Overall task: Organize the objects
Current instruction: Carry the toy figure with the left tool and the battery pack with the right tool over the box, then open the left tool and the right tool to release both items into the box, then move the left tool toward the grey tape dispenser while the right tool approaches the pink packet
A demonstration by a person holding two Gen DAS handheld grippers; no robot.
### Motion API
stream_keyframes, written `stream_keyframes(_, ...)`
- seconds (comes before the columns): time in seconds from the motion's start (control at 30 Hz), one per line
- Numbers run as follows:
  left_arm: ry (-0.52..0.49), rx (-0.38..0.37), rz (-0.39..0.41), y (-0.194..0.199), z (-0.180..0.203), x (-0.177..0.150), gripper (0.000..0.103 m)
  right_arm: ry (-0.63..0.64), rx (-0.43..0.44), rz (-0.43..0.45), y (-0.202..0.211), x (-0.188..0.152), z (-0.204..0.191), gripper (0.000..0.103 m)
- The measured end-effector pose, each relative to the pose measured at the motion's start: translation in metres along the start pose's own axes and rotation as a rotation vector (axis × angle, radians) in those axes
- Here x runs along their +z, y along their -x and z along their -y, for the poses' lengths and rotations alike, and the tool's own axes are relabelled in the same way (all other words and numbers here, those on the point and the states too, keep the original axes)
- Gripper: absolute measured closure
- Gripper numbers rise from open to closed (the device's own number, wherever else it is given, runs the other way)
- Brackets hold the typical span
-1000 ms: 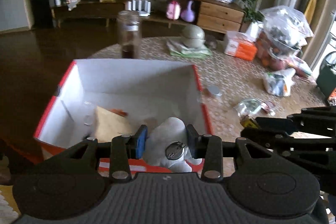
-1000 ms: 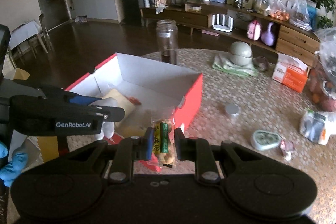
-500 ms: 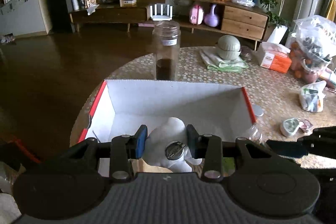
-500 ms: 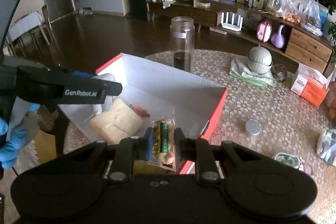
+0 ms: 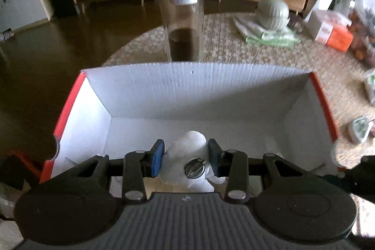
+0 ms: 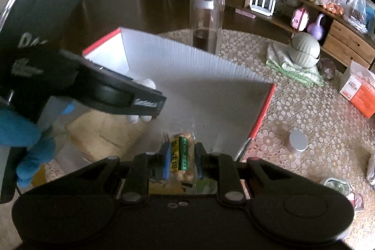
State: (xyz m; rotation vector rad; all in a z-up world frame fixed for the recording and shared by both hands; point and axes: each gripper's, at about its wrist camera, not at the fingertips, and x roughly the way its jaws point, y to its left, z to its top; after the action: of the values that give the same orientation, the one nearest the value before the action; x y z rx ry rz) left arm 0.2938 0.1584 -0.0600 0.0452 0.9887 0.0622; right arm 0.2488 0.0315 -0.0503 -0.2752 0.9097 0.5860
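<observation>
Your left gripper (image 5: pixel 185 157) pinches a white soft toy (image 5: pixel 189 156) above the near part of the red box (image 5: pixel 206 88) interior. Your right gripper (image 6: pixel 181 157) clamps a snack packet (image 6: pixel 180 154) over the box's near right corner. A glass jar (image 5: pixel 181 22) stands just beyond the far wall.

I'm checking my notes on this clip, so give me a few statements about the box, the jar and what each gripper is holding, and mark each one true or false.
1. The left gripper is shut on a white plush toy. True.
2. The right gripper is empty. False: it is shut on a snack packet.
3. The glass jar stands inside the box. False: it stands on the table behind the box.
4. The box is white inside with red outer walls. True.
5. The jar is full to the brim. False: only its bottom part holds something dark.
</observation>
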Motion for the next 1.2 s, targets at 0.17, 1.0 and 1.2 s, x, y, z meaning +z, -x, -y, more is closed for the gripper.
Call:
stream_keyframes(0.17, 0.006, -0.009, -0.076, -0.024, 0.003, 0.006, 0.063, 0.048, -0.015, -0.004, -0.006, -0.003, -0.011, 0.083)
stream_keyframes(1.0, 0.160, 0.020, 0.056, 0.036, 0.005, -0.014, 0.033, 0.003, 0.048, 0.049, 0.043, -0.011, 0.003, 0.073)
stream_keyframes(1.2, 0.192, 0.013, 0.098, 0.064, 0.010, -0.030, 0.033, -0.001, 0.030, 0.069, 0.067, -0.025, 0.008, 0.071)
